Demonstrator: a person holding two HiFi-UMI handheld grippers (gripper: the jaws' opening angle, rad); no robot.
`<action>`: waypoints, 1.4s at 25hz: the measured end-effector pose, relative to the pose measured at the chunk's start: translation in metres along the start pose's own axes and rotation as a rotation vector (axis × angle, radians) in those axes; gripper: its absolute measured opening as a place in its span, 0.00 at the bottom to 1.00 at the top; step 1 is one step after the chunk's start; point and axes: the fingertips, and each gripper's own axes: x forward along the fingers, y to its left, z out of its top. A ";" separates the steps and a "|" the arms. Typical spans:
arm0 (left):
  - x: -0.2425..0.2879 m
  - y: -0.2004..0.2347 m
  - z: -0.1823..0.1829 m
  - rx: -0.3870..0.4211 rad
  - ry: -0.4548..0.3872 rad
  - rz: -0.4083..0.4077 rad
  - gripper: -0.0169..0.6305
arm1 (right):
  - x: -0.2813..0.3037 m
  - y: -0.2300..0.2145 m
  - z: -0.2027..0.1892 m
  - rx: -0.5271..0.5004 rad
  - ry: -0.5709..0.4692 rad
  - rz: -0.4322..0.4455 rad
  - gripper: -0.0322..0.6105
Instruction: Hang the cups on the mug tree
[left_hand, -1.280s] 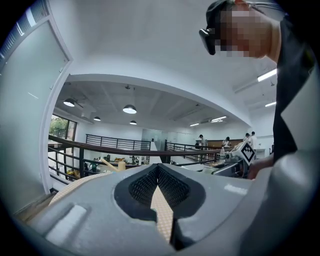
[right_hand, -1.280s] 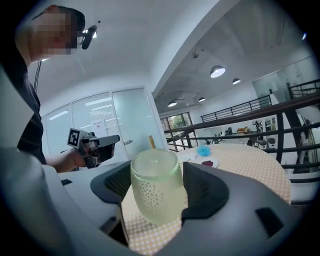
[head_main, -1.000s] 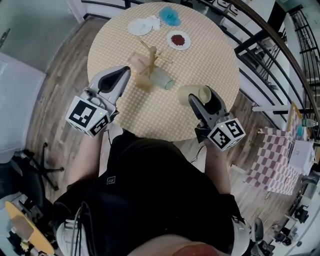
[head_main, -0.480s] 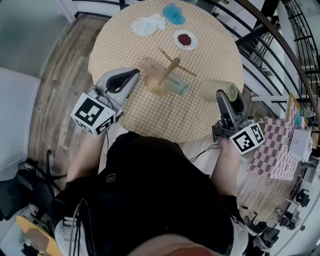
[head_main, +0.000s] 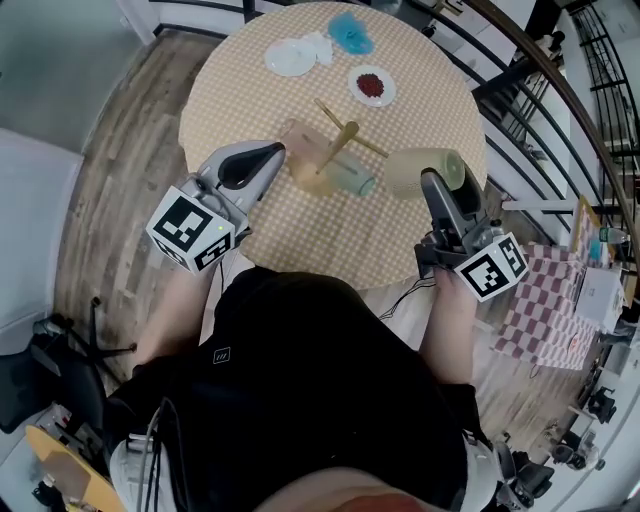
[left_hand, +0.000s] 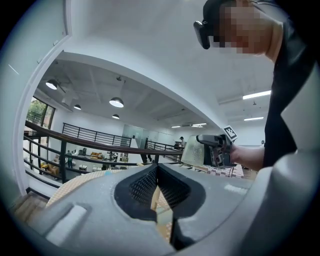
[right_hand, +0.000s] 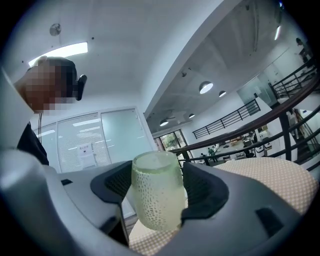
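Observation:
In the head view the wooden mug tree (head_main: 337, 148) stands mid-table. A pinkish clear cup (head_main: 299, 140) and a pale teal cup (head_main: 353, 181) sit close against its lower part; whether they hang on pegs I cannot tell. My right gripper (head_main: 433, 186) is shut on a pale green dimpled cup (head_main: 420, 170), held above the table to the right of the tree. In the right gripper view that cup (right_hand: 155, 197) fills the gap between the pads. My left gripper (head_main: 272, 156) is shut and empty, its tip just left of the pinkish cup. The left gripper (left_hand: 158, 172) shows closed jaws in its own view.
At the far side of the round checked table (head_main: 400, 240) lie a white plate (head_main: 290, 55), a blue object (head_main: 350, 33) and a small dish with red contents (head_main: 371, 85). A dark railing (head_main: 545, 80) runs past the right edge. A checked cloth (head_main: 545, 315) lies on the floor at right.
The right gripper has lifted the green cup off the table near the front edge and carried it up toward the tree. The left gripper has moved in closer to the tree's left side.

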 end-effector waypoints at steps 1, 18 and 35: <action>-0.001 -0.002 -0.002 0.002 0.007 -0.001 0.04 | 0.003 0.000 -0.004 0.001 0.009 0.001 0.55; -0.023 -0.010 -0.021 -0.025 0.059 0.062 0.04 | 0.027 -0.016 -0.068 0.090 0.125 -0.014 0.55; -0.030 -0.003 -0.031 -0.054 0.084 0.081 0.04 | 0.039 -0.015 -0.091 0.053 0.231 -0.011 0.55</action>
